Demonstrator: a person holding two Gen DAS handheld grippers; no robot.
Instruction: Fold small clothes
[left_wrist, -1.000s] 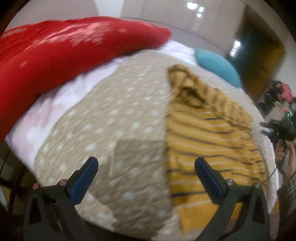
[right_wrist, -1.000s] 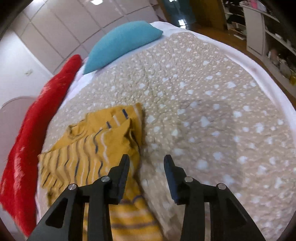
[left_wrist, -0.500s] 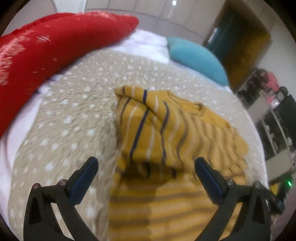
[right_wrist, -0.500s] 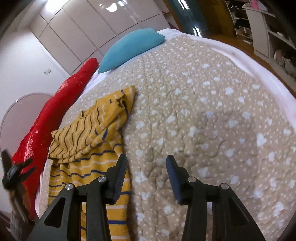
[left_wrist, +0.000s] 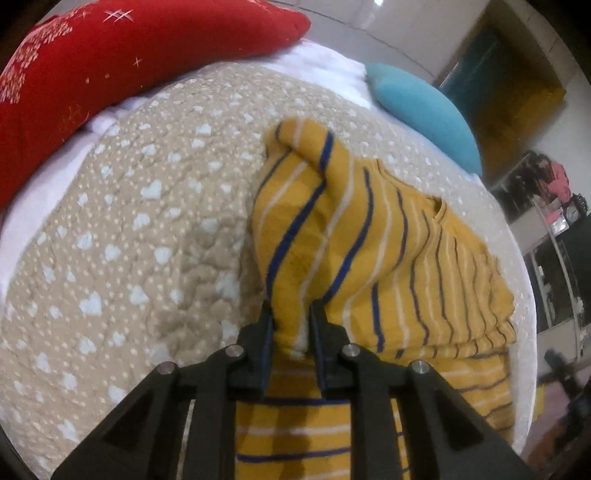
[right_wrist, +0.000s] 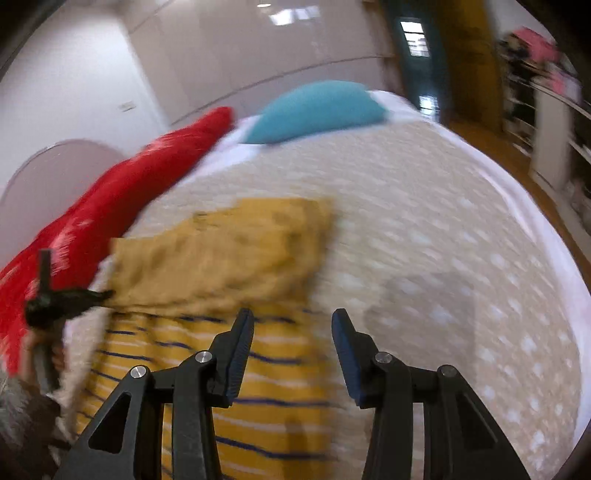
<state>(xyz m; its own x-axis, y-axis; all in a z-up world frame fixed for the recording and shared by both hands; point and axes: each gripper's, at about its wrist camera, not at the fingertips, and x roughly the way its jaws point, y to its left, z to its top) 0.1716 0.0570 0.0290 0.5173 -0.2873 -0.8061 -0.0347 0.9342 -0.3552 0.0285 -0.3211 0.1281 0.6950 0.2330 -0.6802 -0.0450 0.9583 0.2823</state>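
A small yellow garment with blue and white stripes (left_wrist: 369, 229) lies on the spotted beige quilt (left_wrist: 129, 229), its upper part folded over the lower. My left gripper (left_wrist: 290, 325) is shut on a bunched fold of the garment at its near left edge. In the right wrist view, which is blurred, the garment (right_wrist: 229, 254) lies left of centre. My right gripper (right_wrist: 291, 332) is open and empty, its fingers above the garment's striped lower part. The left gripper (right_wrist: 99, 295) shows there at the garment's left edge.
A long red pillow (left_wrist: 110, 51) lies along the bed's far left side and a teal pillow (left_wrist: 424, 110) at the head. The bed's white edge (right_wrist: 517, 192) drops to a wooden floor, with shelves (right_wrist: 554, 110) at the far right.
My left gripper has gone from wide open to shut on a fold of the garment. My right gripper has swung left over the garment's lower part and stays open.
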